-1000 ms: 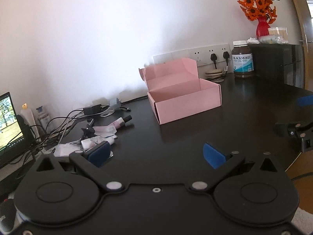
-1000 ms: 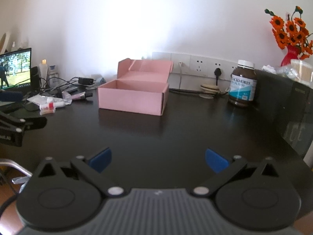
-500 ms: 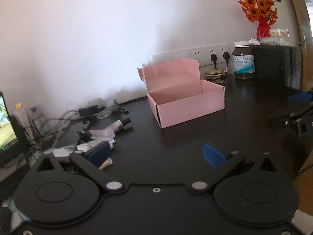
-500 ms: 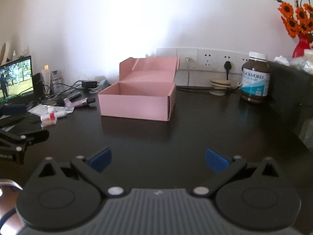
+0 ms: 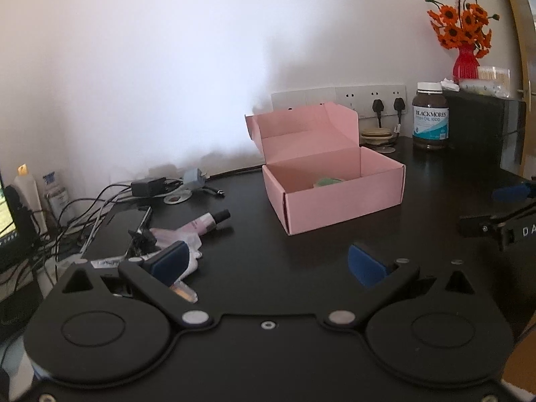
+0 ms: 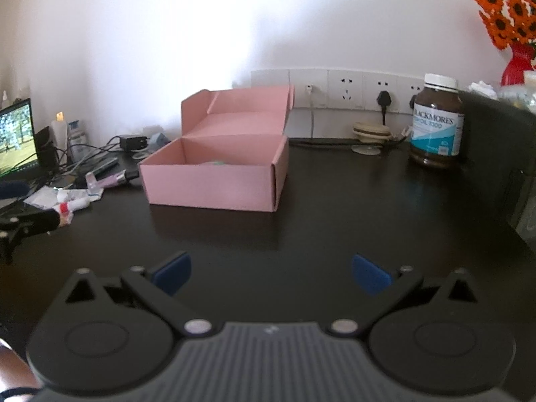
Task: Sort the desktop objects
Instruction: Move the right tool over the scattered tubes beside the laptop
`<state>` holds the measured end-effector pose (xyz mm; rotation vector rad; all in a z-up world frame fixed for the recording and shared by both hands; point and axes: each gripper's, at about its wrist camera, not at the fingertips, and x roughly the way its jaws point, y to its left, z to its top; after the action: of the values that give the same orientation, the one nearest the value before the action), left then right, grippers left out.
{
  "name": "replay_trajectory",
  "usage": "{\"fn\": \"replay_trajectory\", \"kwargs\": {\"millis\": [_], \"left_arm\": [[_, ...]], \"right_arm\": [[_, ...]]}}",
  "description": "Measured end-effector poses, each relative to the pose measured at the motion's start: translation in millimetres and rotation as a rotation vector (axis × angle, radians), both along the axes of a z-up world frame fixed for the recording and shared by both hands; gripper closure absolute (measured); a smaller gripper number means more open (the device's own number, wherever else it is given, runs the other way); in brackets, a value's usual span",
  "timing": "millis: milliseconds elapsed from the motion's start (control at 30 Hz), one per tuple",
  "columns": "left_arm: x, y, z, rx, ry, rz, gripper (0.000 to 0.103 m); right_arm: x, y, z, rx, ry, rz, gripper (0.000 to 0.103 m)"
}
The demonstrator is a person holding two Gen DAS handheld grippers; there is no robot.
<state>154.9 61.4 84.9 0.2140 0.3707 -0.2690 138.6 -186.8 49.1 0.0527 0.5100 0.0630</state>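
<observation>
An open pink box (image 5: 335,187) (image 6: 214,181) stands mid-desk with its lid tipped back; something pale green (image 5: 326,182) lies inside. Left of it lie a pink tube with a black cap (image 5: 201,224) (image 6: 110,178), a small white tube with a red band (image 6: 72,205) and white packets (image 5: 187,261). My left gripper (image 5: 268,263) is open above the dark desk, its left pad right over the packets. My right gripper (image 6: 271,273) is open and empty, facing the box from the front. Each gripper shows at the edge of the other's view.
A brown Blackmores bottle (image 5: 429,120) (image 6: 437,124) stands at the back right by the wall sockets (image 6: 345,88). A black cabinet (image 5: 482,127) carries a red vase of orange flowers (image 5: 464,30). Cables and chargers (image 5: 147,186) crowd the back left beside a laptop screen (image 6: 16,134).
Both grippers have moved forward and a little higher toward the box, so its inside and the green thing now show. Both stay open.
</observation>
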Motion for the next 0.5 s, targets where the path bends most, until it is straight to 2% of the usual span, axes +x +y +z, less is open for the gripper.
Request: {"fn": "replay_trajectory", "kwargs": {"millis": [267,500], "left_arm": [[12,-2,-4,0.061,-0.036,-0.071,0.000],[26,9,-11,0.023,-0.013,-0.081,0.000]], "right_arm": [[15,2,2,0.011,0.006,0.008,0.001],[25,4,6,-0.013,0.012,0.010,0.001]]}}
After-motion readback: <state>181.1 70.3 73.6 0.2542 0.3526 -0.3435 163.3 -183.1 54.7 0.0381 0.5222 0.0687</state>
